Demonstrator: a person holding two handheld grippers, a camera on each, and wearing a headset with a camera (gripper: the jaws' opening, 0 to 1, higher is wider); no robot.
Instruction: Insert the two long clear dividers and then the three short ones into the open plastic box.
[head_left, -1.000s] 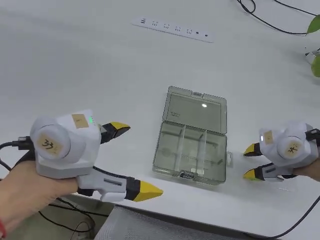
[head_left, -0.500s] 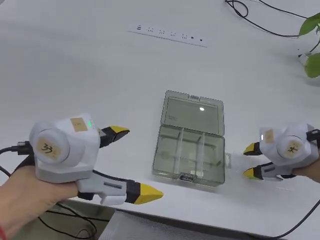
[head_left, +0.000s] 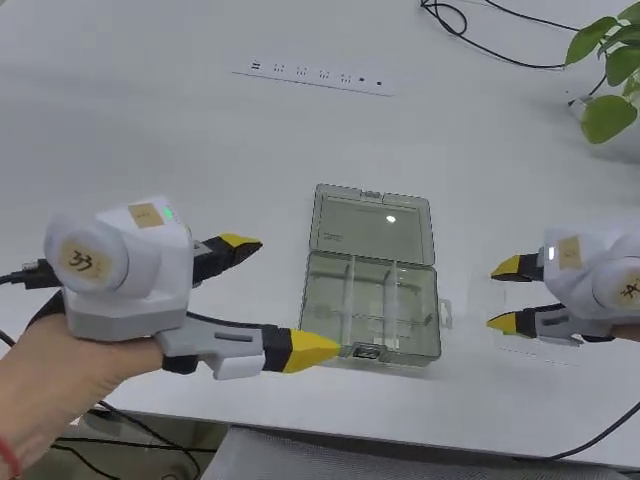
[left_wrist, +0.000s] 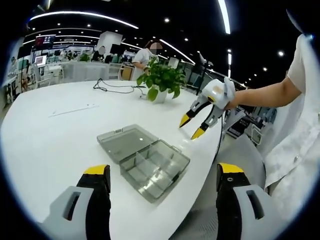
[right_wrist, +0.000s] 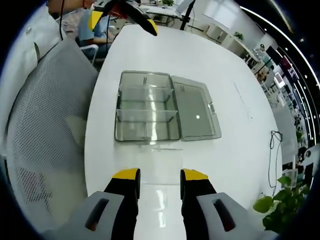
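The open smoky plastic box lies mid-table with its lid flat behind it; two long clear dividers stand inside it. My left gripper hovers open and empty at the box's left, its lower fingertip by the front left corner. My right gripper is open and empty to the box's right. A clear short divider lies on the table between the box and my right gripper. In the left gripper view the box sits ahead of my gripper, with the right gripper beyond.
A white power strip lies at the back of the white table. Black cables and a potted plant are at the far right. A grey mesh chair stands by the near table edge.
The head camera has shifted. My left gripper has come closer to the box's front left corner. My right gripper has risen slightly and stays open.
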